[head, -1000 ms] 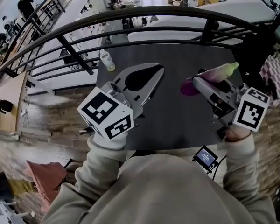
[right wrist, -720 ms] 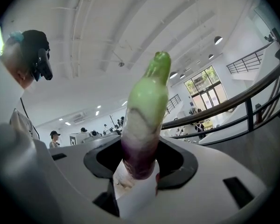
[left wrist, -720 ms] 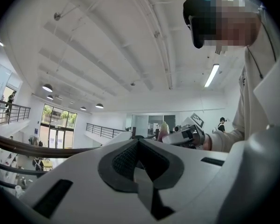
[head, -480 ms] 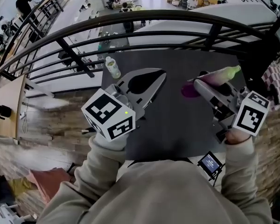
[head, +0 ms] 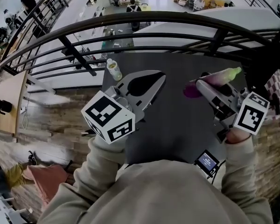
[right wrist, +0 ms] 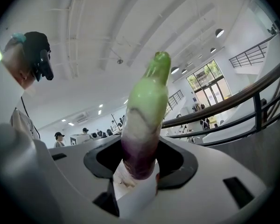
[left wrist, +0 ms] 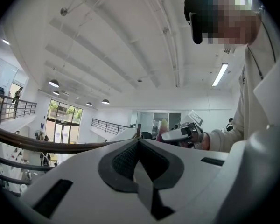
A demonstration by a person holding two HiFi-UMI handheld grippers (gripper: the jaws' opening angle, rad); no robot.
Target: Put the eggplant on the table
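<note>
Right gripper [head: 201, 84]: 2 jaws clamped near purple end of eggplant [head: 217, 77]. Long axis crosswise to jaws, green stem outward. Eggplant over dark table [head: 177, 125], tabletop directly beneath. Left gripper [head: 160, 76]: jaws together, empty.

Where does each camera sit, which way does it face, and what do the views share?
Head view: on the person's head, facing steeply down at the table; sleeves, left gripper, right gripper show.
Left gripper view: on that gripper, facing along its closed fingers toward the railing; the person's chest and right hand show.
Right gripper view: on that gripper, facing along fingers clamped on the eggplant; the person's head shows.
Shared: all three show the eggplant.
</note>
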